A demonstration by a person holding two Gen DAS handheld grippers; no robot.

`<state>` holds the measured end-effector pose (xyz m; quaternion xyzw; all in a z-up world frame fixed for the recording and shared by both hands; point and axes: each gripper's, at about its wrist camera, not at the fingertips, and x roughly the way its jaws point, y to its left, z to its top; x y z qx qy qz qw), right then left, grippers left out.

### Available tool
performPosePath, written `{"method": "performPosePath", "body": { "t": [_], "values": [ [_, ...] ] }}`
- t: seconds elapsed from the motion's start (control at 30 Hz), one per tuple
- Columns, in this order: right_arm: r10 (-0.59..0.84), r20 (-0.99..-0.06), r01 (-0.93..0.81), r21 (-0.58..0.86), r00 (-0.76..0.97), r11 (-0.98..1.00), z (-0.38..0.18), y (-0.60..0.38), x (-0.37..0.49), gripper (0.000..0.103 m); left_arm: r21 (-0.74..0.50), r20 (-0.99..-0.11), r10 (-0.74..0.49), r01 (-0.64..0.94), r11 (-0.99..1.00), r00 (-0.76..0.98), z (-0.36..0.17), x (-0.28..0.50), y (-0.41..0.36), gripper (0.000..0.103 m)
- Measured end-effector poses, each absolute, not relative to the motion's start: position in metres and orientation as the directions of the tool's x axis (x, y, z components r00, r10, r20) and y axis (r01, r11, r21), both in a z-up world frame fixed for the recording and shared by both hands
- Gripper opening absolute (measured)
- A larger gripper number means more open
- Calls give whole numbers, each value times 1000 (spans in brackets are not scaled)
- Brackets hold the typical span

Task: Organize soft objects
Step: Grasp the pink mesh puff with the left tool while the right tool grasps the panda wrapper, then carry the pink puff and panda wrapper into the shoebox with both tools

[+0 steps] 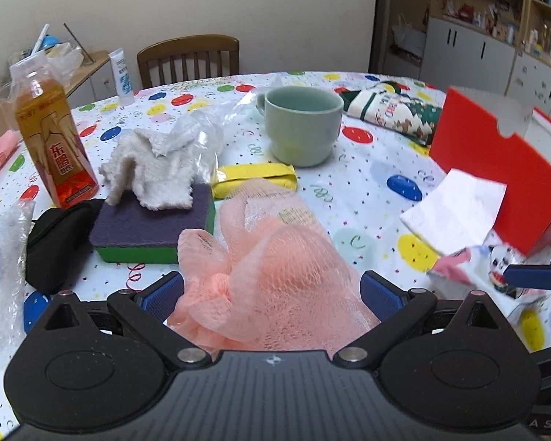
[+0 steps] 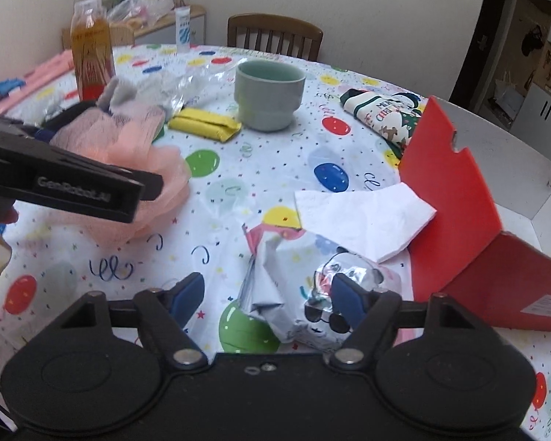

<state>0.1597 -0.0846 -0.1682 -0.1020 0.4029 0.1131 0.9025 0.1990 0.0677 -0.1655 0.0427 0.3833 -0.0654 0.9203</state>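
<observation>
1. My left gripper (image 1: 272, 290) had its jaws spread around the pink mesh pouf (image 1: 275, 275), pads apart from it.
2. My right gripper (image 2: 268, 299) had its jaws unclenched astride the crumpled panda packet (image 2: 312, 294).
3. Beyond both, the worktop (image 2: 238, 169) carried a green mug (image 1: 301, 125).

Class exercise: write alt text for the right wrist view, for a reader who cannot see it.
The right gripper hangs open over a crinkled panda-print packet on a balloon-patterned tablecloth. Just beyond lie a white tissue and an open red box. At left, the left gripper reaches into a pink mesh sponge.
</observation>
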Motion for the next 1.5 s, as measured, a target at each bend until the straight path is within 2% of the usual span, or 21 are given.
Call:
{"method": "performPosePath", "body": {
  "t": [0.17,0.23,0.33,0.37,0.4,0.53,0.6,0.7,0.87,1.13,1.5],
  "values": [
    [81,-756,-287,-145,649,947,-177,-73,158,60,48,-705,-76,154,987,705,-171,199,67,100],
    [60,-756,-283,-169,652,944,-178,-70,157,55,62,-701,-64,151,987,710,-171,199,67,94],
    [36,-753,-272,-193,658,943,-178,-68,156,37,69,-696,-60,149,986,716,-171,199,68,82],
    [28,-751,-269,-201,660,942,-178,-67,155,34,65,-694,-62,149,987,718,-170,198,69,75],
    [22,-749,-265,-207,662,942,-177,-67,155,26,63,-691,-63,147,987,720,-170,198,70,69],
    [10,-740,-246,-211,672,946,-173,-69,153,21,49,-680,-66,136,990,731,-167,197,74,54],
    [9,-733,-242,-214,680,946,-169,-70,152,20,45,-674,-73,140,989,735,-165,196,75,42],
    [23,-726,-233,-190,687,954,-161,-74,150,17,35,-671,-92,155,987,736,-163,196,75,33],
    [62,-712,-231,-143,699,962,-143,-81,148,16,-6,-673,-130,170,985,728,-155,195,74,30],
    [139,-705,-161,35,695,986,-110,-116,148,15,-57,-660,-173,180,982,731,-123,186,63,29],
    [240,-614,-180,160,751,971,-51,-173,151,15,-56,-609,-198,208,977,768,-58,187,22,30]
  ]
}}
